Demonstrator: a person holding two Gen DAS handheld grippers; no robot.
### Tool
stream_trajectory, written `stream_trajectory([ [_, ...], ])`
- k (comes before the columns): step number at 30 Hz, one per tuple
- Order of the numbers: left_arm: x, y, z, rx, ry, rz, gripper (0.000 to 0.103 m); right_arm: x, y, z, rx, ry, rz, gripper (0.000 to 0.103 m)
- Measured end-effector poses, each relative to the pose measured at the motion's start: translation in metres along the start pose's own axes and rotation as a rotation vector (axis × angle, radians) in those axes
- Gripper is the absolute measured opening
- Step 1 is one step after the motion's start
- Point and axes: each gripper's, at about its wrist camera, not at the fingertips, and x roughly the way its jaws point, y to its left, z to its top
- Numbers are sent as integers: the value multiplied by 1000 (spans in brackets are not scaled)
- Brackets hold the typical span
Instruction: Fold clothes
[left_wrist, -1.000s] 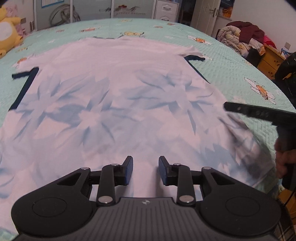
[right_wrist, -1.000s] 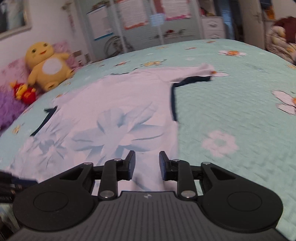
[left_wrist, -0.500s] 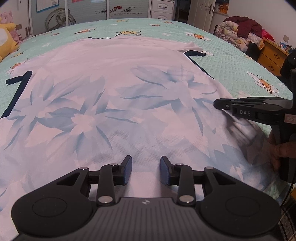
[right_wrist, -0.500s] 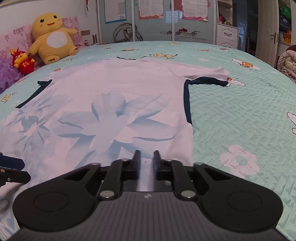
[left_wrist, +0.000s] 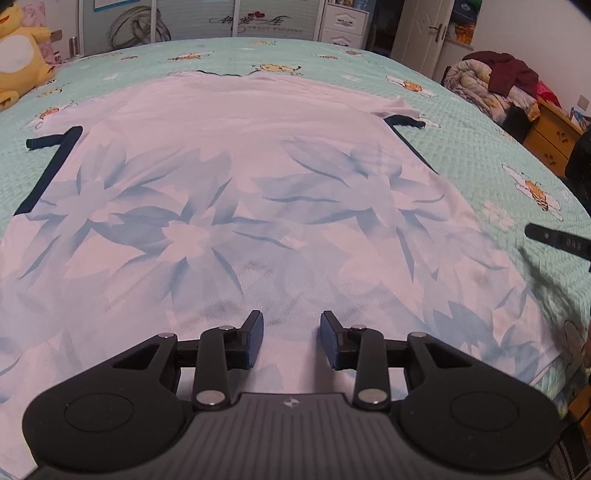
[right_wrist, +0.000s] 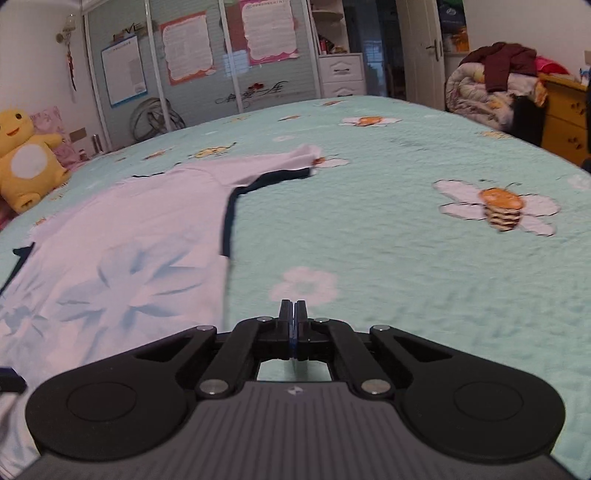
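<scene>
A white T-shirt (left_wrist: 236, 192) with a pale blue flower print and dark blue trim lies spread flat on the teal quilt (left_wrist: 472, 155). My left gripper (left_wrist: 291, 328) hovers open over the shirt's near part, with nothing between its fingers. My right gripper (right_wrist: 294, 310) is shut with its pads together and empty. It sits over bare quilt (right_wrist: 406, 258), just right of the shirt's side edge (right_wrist: 225, 236). From the left wrist view the right gripper (left_wrist: 533, 232) shows at the right margin, beyond the shirt's hem corner. The shirt (right_wrist: 129, 251) fills the left of the right wrist view.
A yellow plush toy (right_wrist: 26, 166) sits at the far left by the pillows. A heap of bedding and clothes (right_wrist: 491, 88) and a wooden dresser (right_wrist: 565, 114) stand off the bed's right side. Wardrobe doors (right_wrist: 207, 62) line the far wall.
My right gripper has shut and swung right, from over the shirt's side to over bare quilt. The left gripper has stayed open over the shirt's near part.
</scene>
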Motion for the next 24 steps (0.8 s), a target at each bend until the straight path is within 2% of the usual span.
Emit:
stream_trajectory([
  [3,-13,5,8,3,-83,21,37,-9,3,6,-14,-62,-2,0],
  [5,-22,18,14,-21,-123,70,37,-22,0,18,-24,-186,-77,0],
  [7,-28,34,20,-57,-150,120,37,-41,-18,33,18,-314,-185,0],
  [9,-31,57,21,-108,-152,174,37,-64,-50,43,122,-388,-263,0],
  [11,-30,79,20,-164,-138,231,37,-88,-82,42,187,-405,-343,0],
  [14,-28,102,14,-240,-119,272,37,-120,-124,17,214,-305,-458,0],
  [16,-29,109,10,-275,-114,282,37,-143,-154,-12,207,-200,-587,0],
  [18,-31,109,7,-288,-109,285,37,-161,-194,-43,273,-32,-764,1],
  [19,-33,107,6,-291,-108,276,37,-169,-215,-58,310,56,-854,5],
  [20,-35,105,5,-294,-107,266,37,-176,-240,-76,415,181,-907,19],
  [21,-37,104,4,-297,-106,256,37,-186,-265,-97,576,270,-933,33],
  [22,-41,101,4,-293,-111,248,38,-202,-285,-117,756,297,-940,35],
  [23,-45,99,3,-288,-118,247,38,-219,-299,-135,910,284,-943,36],
  [24,-49,97,3,-284,-126,248,39,-229,-302,-143,942,269,-967,37],
])
